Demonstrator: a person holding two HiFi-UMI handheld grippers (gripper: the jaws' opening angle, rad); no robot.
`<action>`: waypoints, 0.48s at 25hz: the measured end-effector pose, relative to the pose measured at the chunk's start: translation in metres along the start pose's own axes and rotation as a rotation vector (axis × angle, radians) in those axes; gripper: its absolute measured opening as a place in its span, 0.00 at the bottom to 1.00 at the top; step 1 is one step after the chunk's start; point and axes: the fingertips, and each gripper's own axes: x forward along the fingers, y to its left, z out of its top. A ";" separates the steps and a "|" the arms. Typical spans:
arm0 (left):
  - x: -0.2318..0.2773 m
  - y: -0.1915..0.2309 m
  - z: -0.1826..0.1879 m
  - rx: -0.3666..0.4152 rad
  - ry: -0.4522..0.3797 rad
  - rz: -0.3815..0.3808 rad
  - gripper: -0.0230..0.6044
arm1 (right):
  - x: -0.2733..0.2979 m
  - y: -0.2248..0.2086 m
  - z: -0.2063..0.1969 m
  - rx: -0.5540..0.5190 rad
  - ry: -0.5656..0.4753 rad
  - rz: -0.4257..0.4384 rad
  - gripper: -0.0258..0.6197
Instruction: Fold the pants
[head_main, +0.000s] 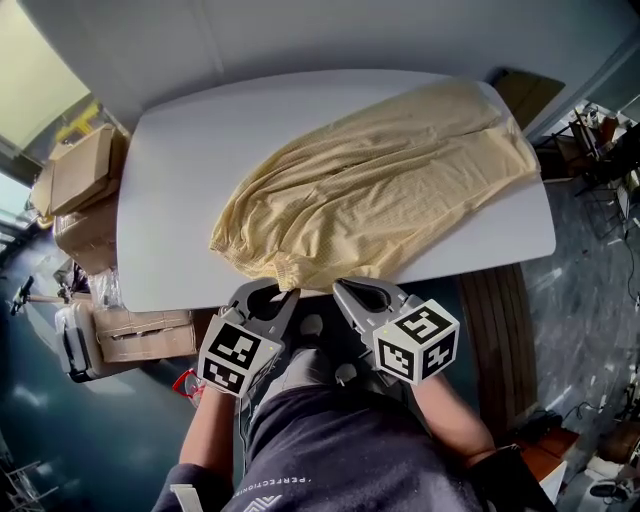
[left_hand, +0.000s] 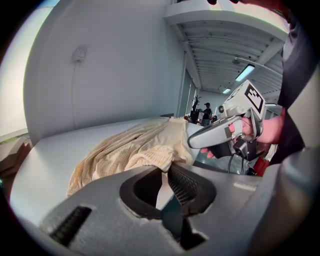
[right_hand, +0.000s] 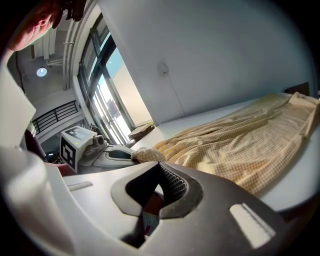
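Yellow checked pants (head_main: 380, 190) lie spread across the white table (head_main: 170, 190); at its near edge the left gripper (head_main: 291, 293) and right gripper (head_main: 338, 287) each pinch the fabric, jaws closed on it

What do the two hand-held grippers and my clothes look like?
The left hand-held gripper and the right hand-held gripper are light grey moulded plastic, with dark ribbed pads inside the jaws. Each carries a white cube printed with black square markers. You wear a dark grey shirt with small white lettering.
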 end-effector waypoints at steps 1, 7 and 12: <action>0.003 -0.001 0.004 0.009 -0.003 -0.012 0.10 | 0.003 0.000 0.004 -0.001 0.003 0.006 0.04; 0.011 0.012 0.021 0.038 -0.022 -0.041 0.10 | 0.018 -0.006 0.021 -0.002 -0.003 0.003 0.07; 0.012 0.025 0.030 0.057 -0.024 -0.076 0.10 | 0.033 0.002 0.035 -0.016 -0.025 0.050 0.17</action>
